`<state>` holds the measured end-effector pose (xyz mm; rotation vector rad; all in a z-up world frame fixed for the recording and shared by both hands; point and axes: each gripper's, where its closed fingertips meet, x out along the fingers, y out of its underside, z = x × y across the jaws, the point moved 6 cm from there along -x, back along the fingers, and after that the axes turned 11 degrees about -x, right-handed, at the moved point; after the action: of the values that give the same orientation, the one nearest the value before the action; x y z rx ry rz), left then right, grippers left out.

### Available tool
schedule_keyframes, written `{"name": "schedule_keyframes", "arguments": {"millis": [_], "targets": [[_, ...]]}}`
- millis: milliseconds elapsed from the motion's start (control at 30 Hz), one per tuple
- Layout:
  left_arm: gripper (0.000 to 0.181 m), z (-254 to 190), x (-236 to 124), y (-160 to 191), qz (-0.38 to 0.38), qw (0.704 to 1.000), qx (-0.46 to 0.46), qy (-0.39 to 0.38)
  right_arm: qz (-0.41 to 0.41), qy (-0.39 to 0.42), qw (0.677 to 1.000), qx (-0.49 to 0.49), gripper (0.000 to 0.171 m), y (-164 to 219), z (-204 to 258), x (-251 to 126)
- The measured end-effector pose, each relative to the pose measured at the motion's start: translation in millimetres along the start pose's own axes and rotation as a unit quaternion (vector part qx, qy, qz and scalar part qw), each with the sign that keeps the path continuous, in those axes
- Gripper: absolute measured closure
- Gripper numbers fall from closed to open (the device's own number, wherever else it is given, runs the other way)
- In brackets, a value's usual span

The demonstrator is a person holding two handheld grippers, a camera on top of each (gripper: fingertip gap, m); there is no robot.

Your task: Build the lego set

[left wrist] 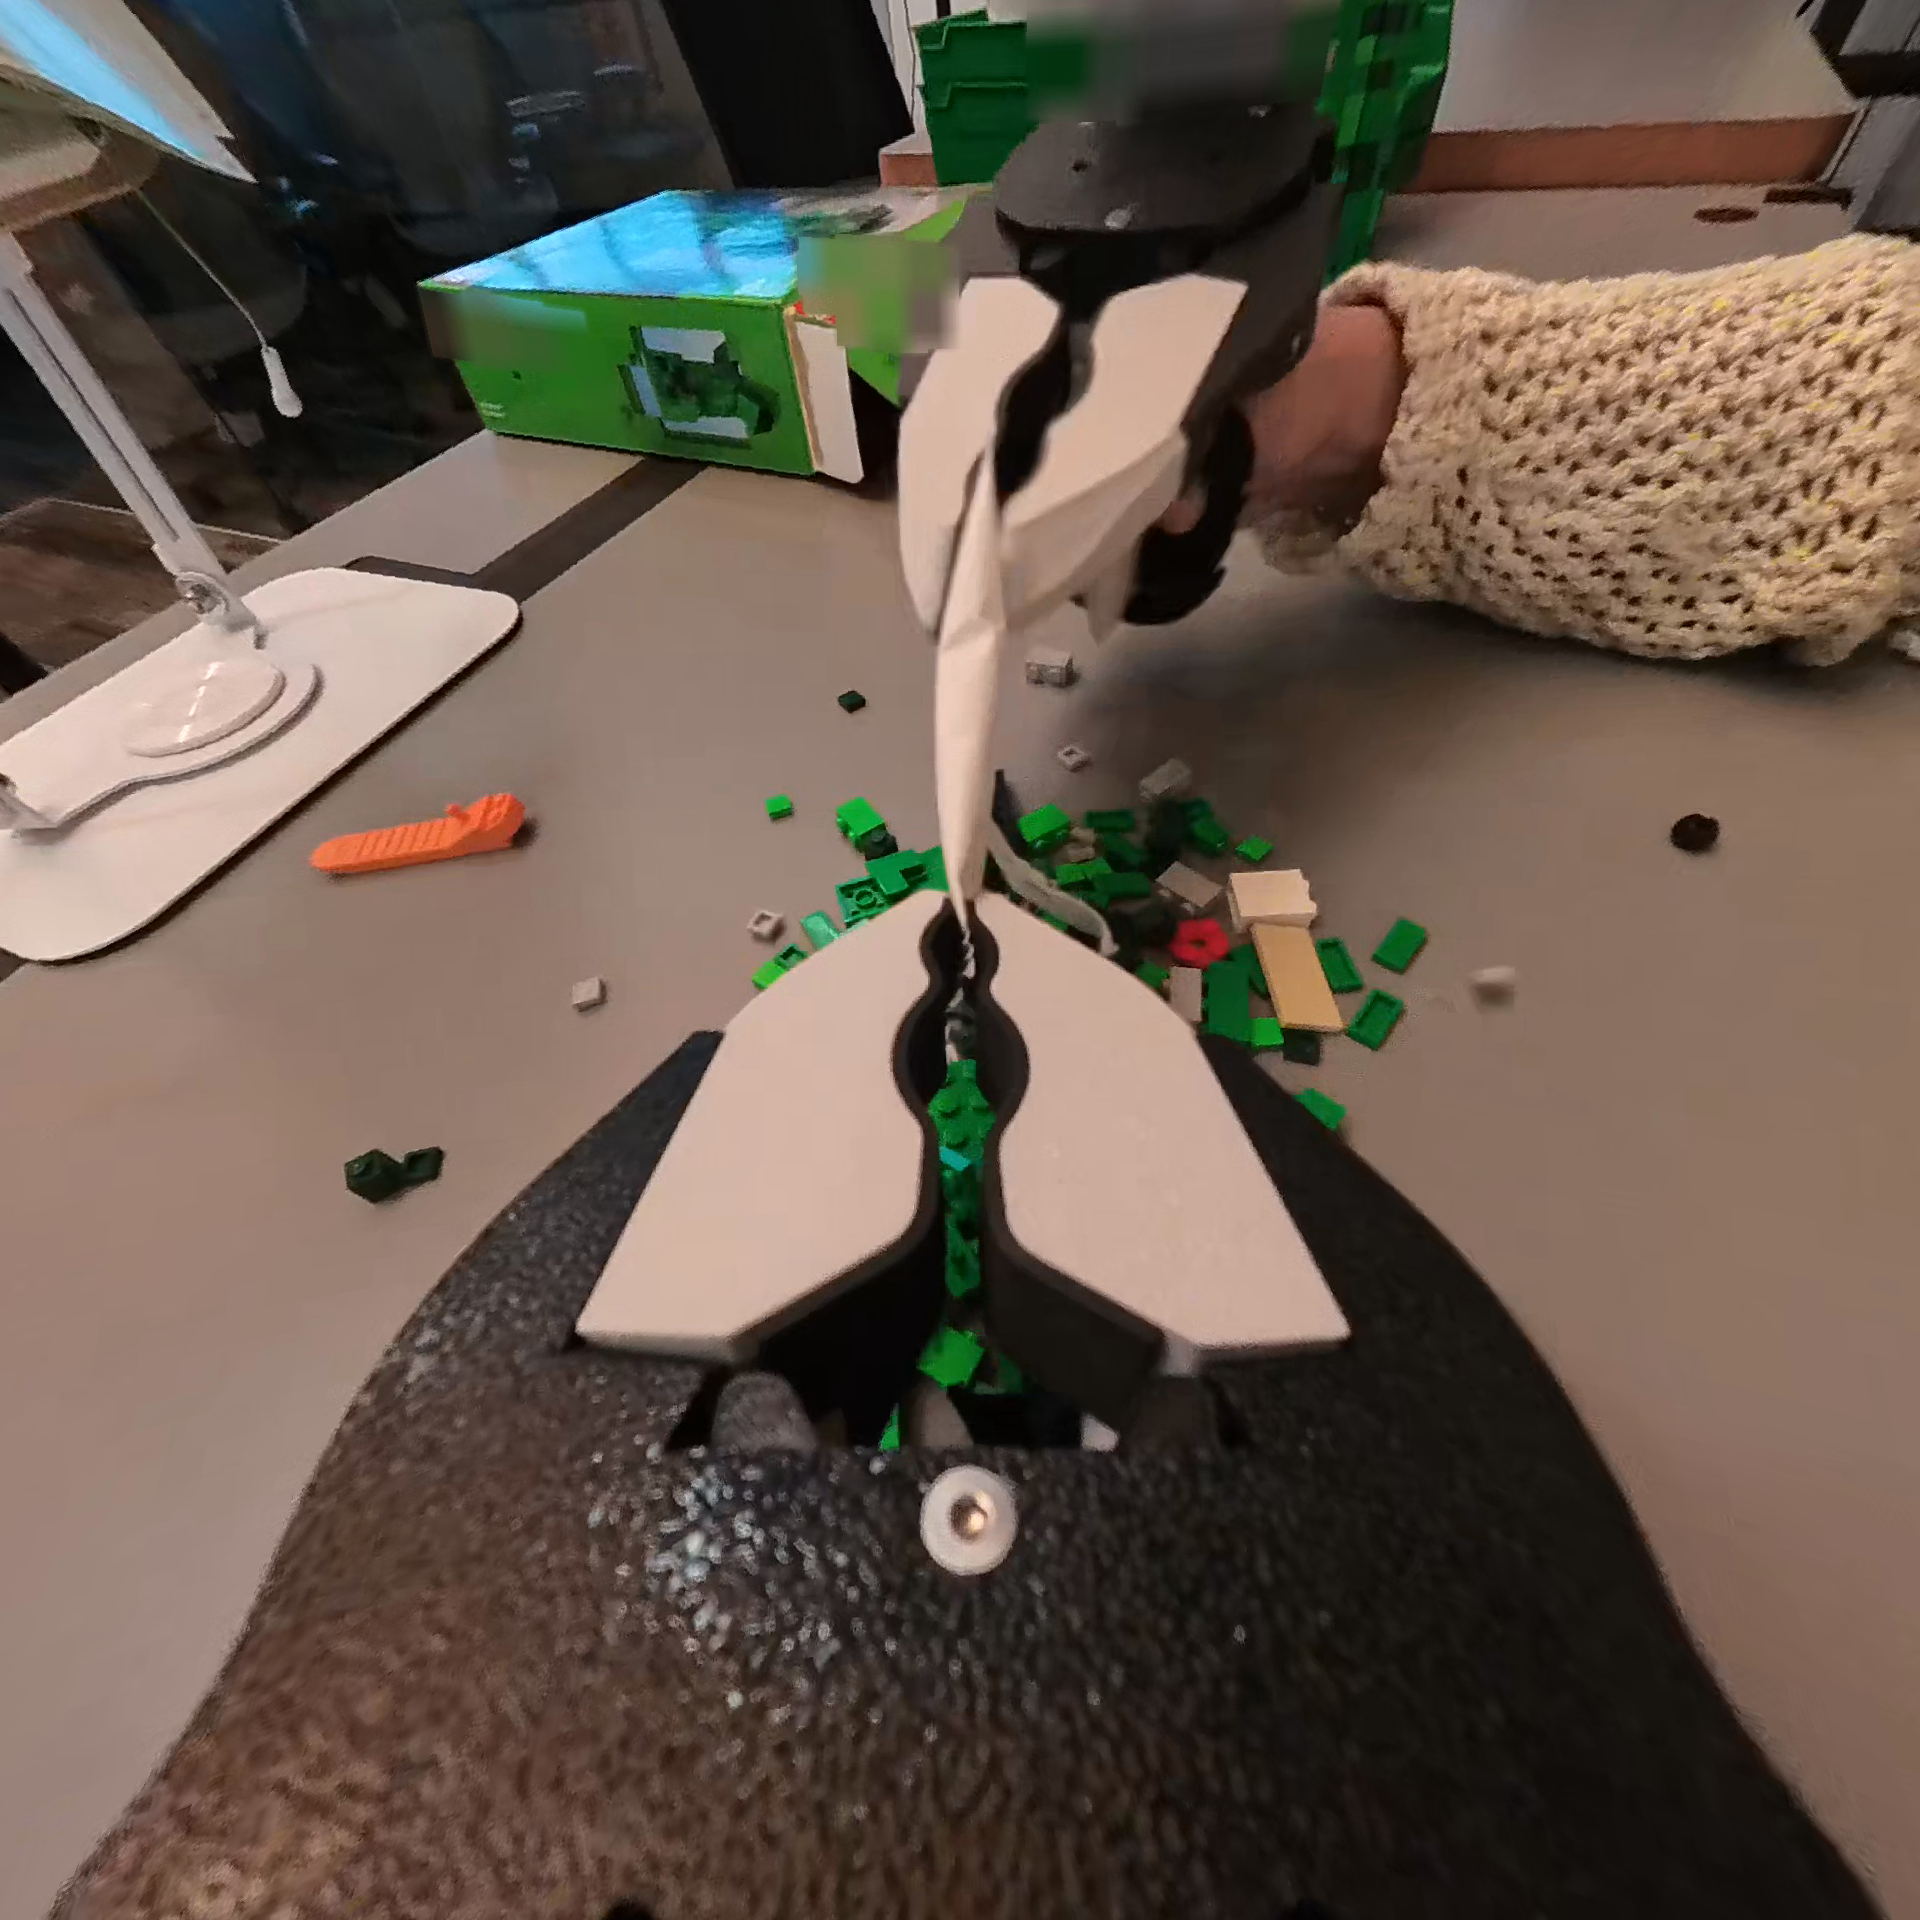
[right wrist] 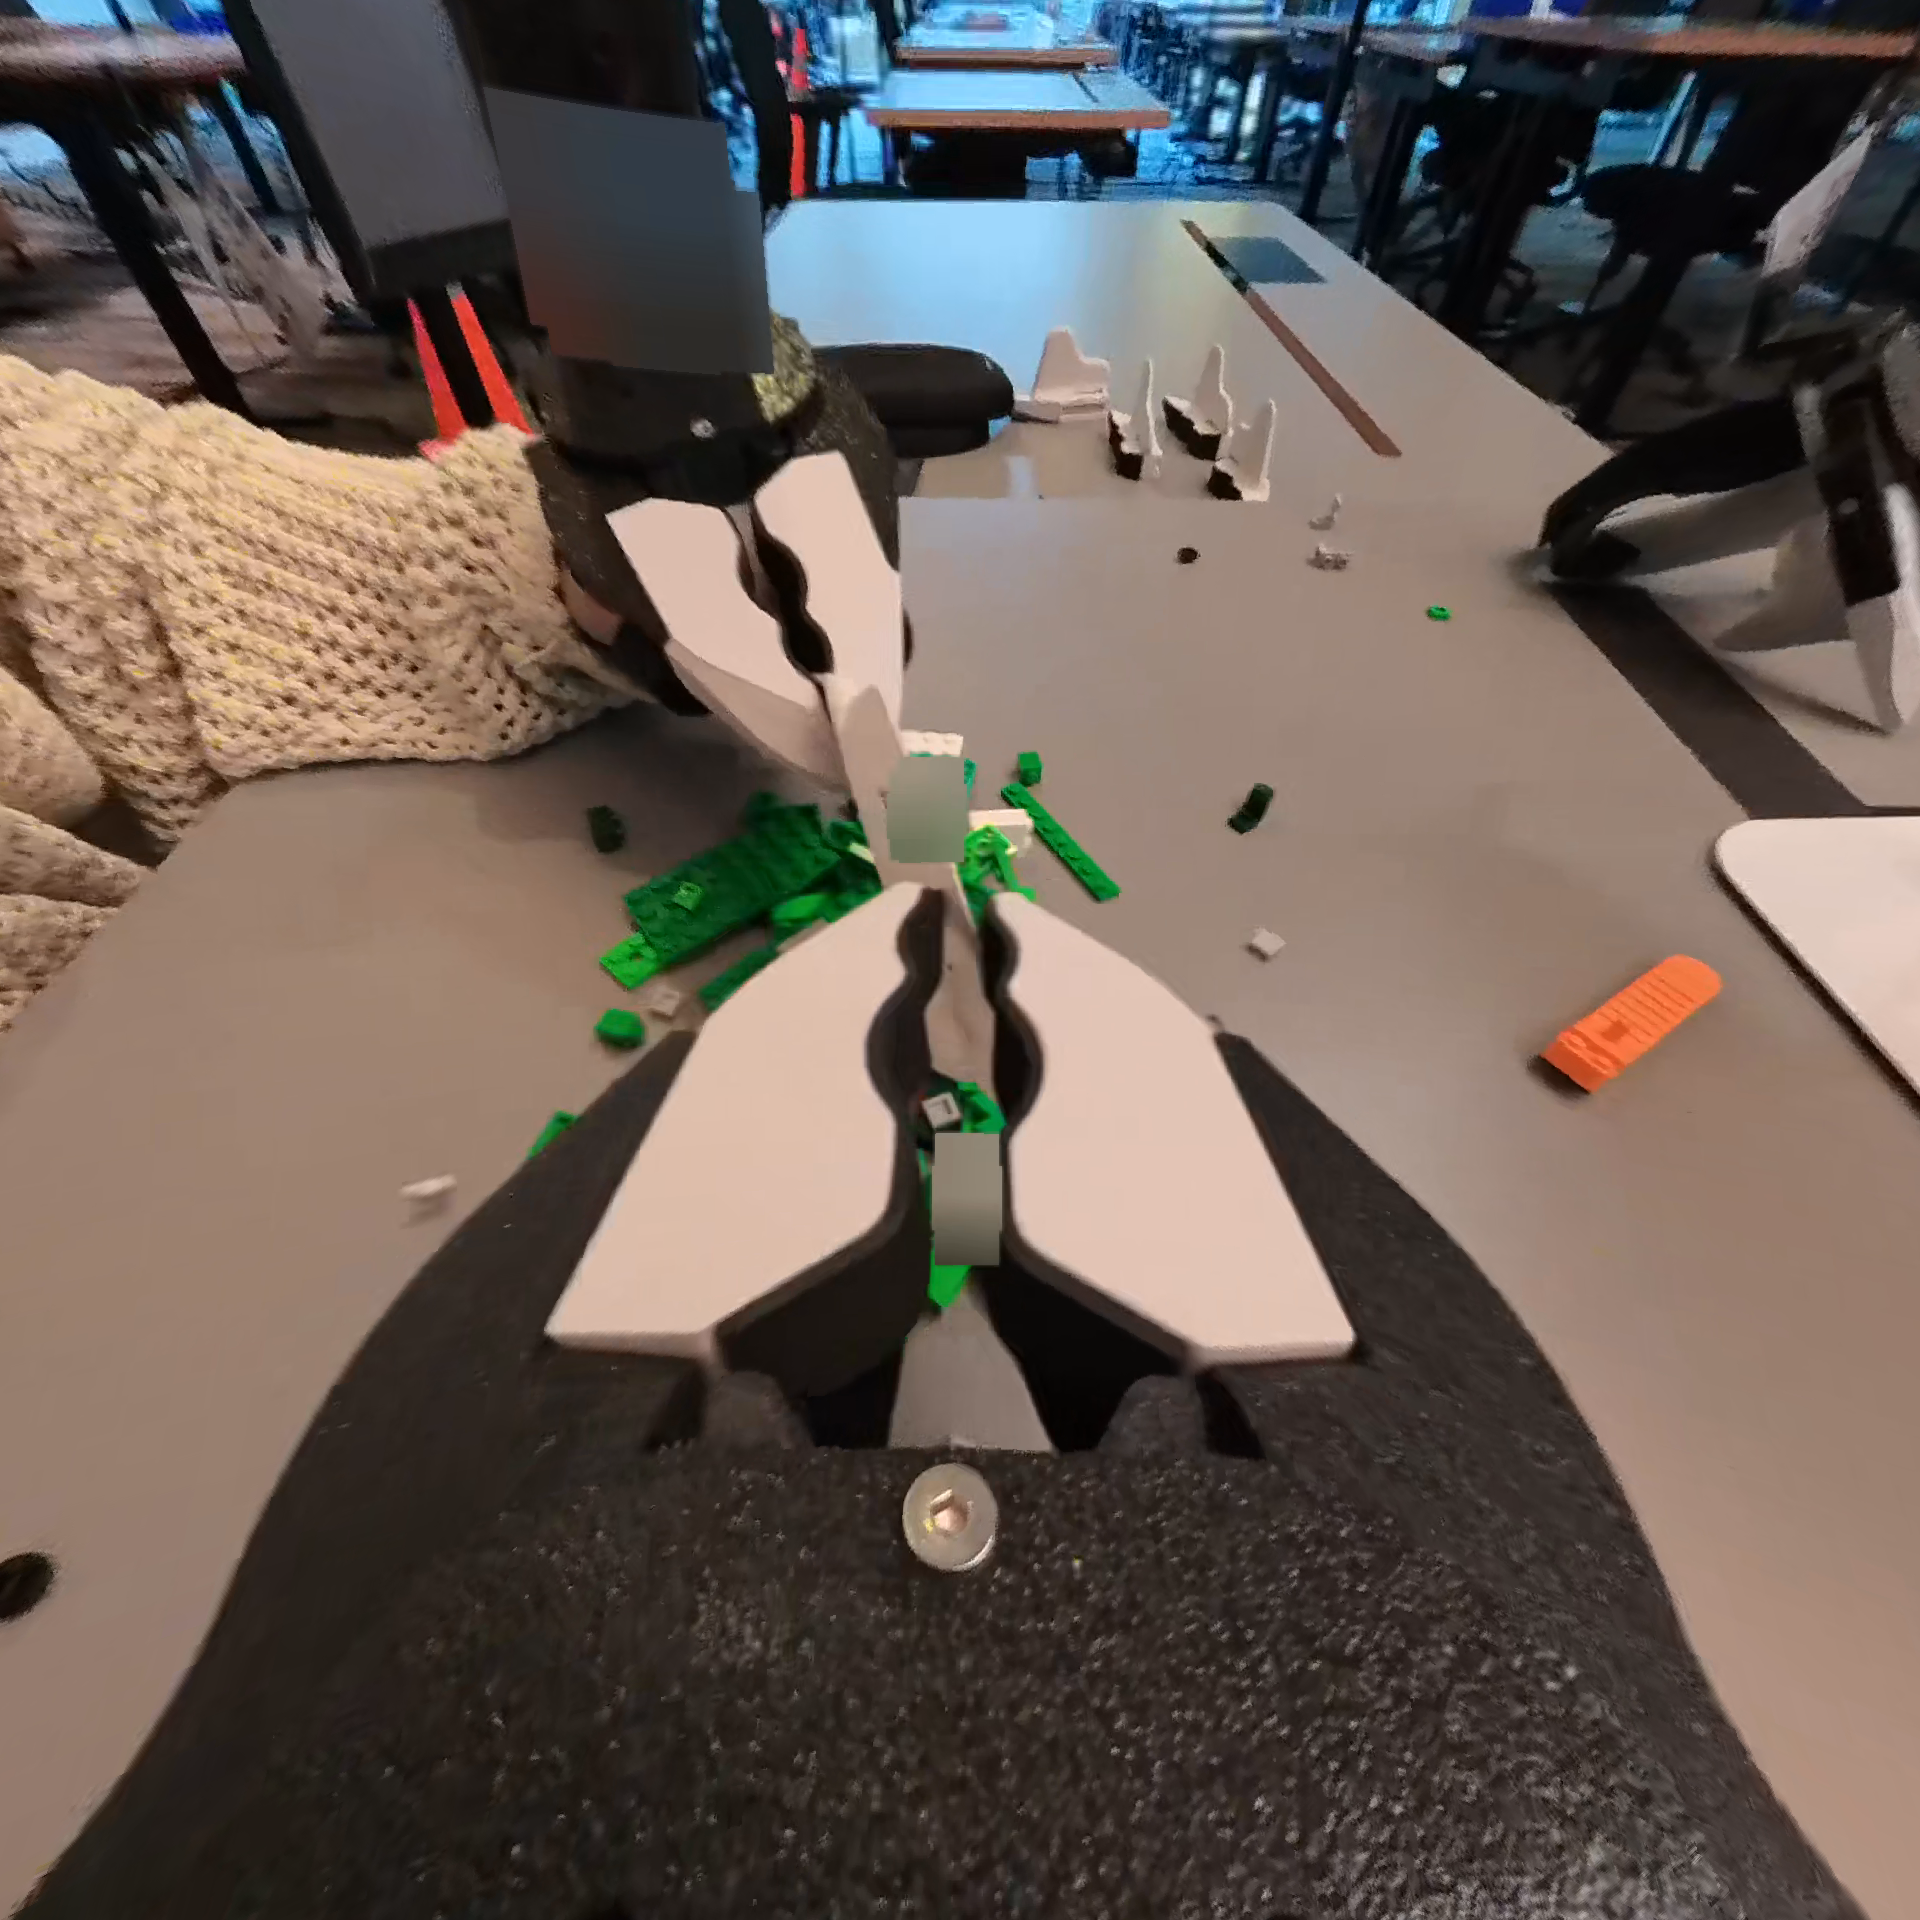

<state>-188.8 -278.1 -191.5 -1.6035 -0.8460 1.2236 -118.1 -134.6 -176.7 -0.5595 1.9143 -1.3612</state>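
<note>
Left gripper (left wrist: 961,920) and right gripper (right wrist: 951,904), jaws clamped on one paper bag (left wrist: 961,748); a hard tug could scatter bricks (left wrist: 1122,883) off the bench (left wrist: 623,1039).

White lamp base (left wrist: 208,717) on mat (left wrist: 343,665); knit sleeve (left wrist: 1662,447); far desks (right wrist: 1018,99).

Matt surfaces, glossy bricks

Smooth grey matt tabletop (left wrist: 644,644); glossy green plastic bricks (left wrist: 1122,852); coarse cream knitted sleeve (left wrist: 1642,436); crinkled white paper bag (left wrist: 966,727).
</note>
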Motion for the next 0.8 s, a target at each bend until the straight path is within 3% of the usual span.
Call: {"name": "schedule_keyframes", "arguments": {"millis": [33, 167, 333, 400, 533, 600, 667, 700, 733, 800], "targets": [[0.181, -0.5, 0.1, -0.4, 0.001, 1.0, 0.006, 0.0, 0.006, 0.002, 1.0, -0.013, 0.171, 1.1, 0.6, 1.2], [0.181, 0.0, -2.4, -0.4, -0.004, 1.0, 0.004, 0.006, -0.009, -0.009, 1.0, 0.004, 0.166, -1.6, 1.1, 0.4], [0.181, -1.6, -2.9, 1.0, -0.004, 1.0, 0.012, 0.007, 0.027, -0.026, 0.999, 0.017, 0.17, 7.7, 2.3, 2.0], [0.181, -0.4, -5.1, 0.9, -0.013, 1.0, 0.006, 0.01, 0.001, -0.027, 0.999, 0.029, 0.165, 5.1, 3.4, -0.3], [0.181, -1.2, -5.7, 0.4, -0.025, 0.999, 0.001, 0.021, 0.029, -0.017, 0.999, 0.022, 0.171, 8.2, 0.9, -1.5], [0.181, -0.4, -8.2, -0.6, -0.039, 0.999, -0.012, 0.03, 0.0, -0.018, 0.999, 0.027, 0.169, 4.7, 3.1, -3.3], [0.181, -0.1, -10.6, -3.2, -0.059, 0.997, -0.021, 0.041, 0.019, -0.016, 0.998, 0.057, 0.134, 7.6, 0.8, -1.6], [0.181, -0.4, -11.4, -4.8, -0.066, 0.996, -0.026, 0.047, 0.027, -0.025, 0.998, 0.052, 0.146, 9.5, 2.5, -0.6], [0.181, -0.4, -11.6, -5.5, -0.07, 0.996, -0.027, 0.049, 0.026, -0.04, 0.998, 0.041, 0.169, 9.5, 6.6, 0.3], [0.181, 0.7, -12.7, -4.7, -0.072, 0.996, -0.028, 0.047, 0.038, -0.069, 0.996, 0.049, 0.17, 9.2, 10.9, 2.1]]}}
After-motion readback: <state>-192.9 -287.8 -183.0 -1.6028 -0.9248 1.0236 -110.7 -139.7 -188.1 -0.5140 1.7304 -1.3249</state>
